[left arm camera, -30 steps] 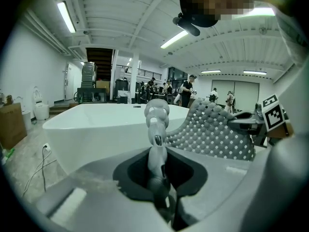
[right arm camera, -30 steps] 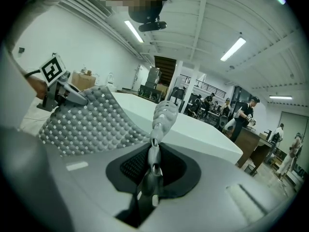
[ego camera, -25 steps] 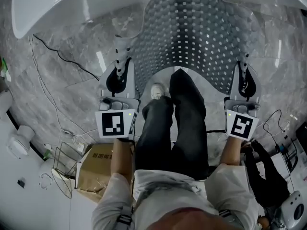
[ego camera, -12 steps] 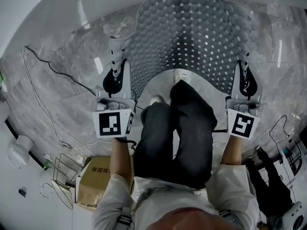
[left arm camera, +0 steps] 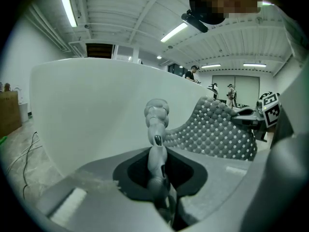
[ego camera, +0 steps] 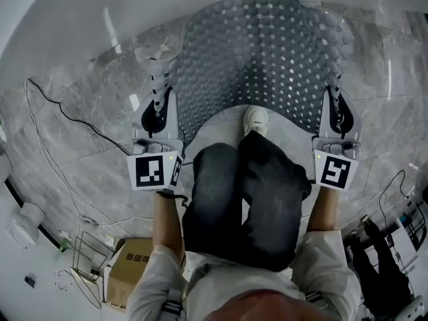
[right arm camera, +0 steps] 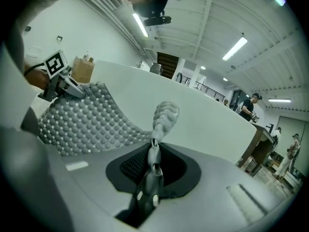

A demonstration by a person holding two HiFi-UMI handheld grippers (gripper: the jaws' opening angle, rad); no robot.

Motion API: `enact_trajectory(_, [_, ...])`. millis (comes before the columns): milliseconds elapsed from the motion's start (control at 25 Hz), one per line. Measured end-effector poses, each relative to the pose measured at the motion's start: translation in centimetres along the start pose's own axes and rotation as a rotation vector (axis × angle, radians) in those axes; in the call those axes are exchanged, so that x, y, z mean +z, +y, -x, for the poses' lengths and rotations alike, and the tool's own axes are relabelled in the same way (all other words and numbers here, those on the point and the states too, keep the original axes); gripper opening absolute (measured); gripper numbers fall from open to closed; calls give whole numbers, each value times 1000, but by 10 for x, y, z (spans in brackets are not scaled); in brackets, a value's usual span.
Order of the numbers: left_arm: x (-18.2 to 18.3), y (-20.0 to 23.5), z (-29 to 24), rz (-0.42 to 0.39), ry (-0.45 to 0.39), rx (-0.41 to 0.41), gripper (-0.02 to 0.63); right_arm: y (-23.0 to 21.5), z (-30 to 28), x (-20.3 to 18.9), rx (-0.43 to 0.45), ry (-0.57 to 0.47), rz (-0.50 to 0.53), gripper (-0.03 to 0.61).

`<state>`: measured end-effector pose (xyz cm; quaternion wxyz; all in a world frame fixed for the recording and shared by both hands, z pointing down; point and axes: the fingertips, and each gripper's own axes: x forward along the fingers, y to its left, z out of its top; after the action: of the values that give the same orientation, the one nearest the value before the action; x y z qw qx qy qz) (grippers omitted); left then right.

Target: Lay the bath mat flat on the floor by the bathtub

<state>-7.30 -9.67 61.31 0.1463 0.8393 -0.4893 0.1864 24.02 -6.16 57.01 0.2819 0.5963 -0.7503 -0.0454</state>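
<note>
The grey studded bath mat (ego camera: pixel 267 52) is stretched between my two grippers, and its far edge reaches the white bathtub (ego camera: pixel 67 19). My left gripper (ego camera: pixel 160 85) is shut on the mat's left edge, which stands up pinched between the jaws in the left gripper view (left arm camera: pixel 157 129). My right gripper (ego camera: pixel 336 92) is shut on the right edge, also pinched between the jaws in the right gripper view (right arm camera: pixel 157 134). The mat (left arm camera: pixel 217 129) sags between the two grips, and its near edge curves around a white shoe (ego camera: pixel 255 120). The tub wall (right arm camera: pixel 217 124) rises just behind the jaws.
The floor (ego camera: pixel 87 152) is grey marble tile. A black cable (ego camera: pixel 67 112) runs across it at the left. A cardboard box (ego camera: pixel 130 266) and a wire rack (ego camera: pixel 90 259) sit at the lower left, and dark equipment with cables (ego camera: pixel 394 233) is at the lower right.
Both grippers have carried the mat forward toward the tub, so its far edge now meets the tub's side. The person's foot has stepped forward under the mat's near edge.
</note>
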Motion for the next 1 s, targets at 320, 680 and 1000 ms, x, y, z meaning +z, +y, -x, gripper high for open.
enact_trajectory(320, [-39, 8, -30, -13, 8, -15, 51, 8, -21, -45, -11, 28, 14, 51])
enact_trajectory(680, [-59, 25, -33, -26, -14, -7, 51, 26, -34, -54, -20, -22, 34, 51])
enact_trajectory(1000, [-73, 37, -35, -13, -35, 12, 51, 33, -37, -54, -33, -63, 59, 51])
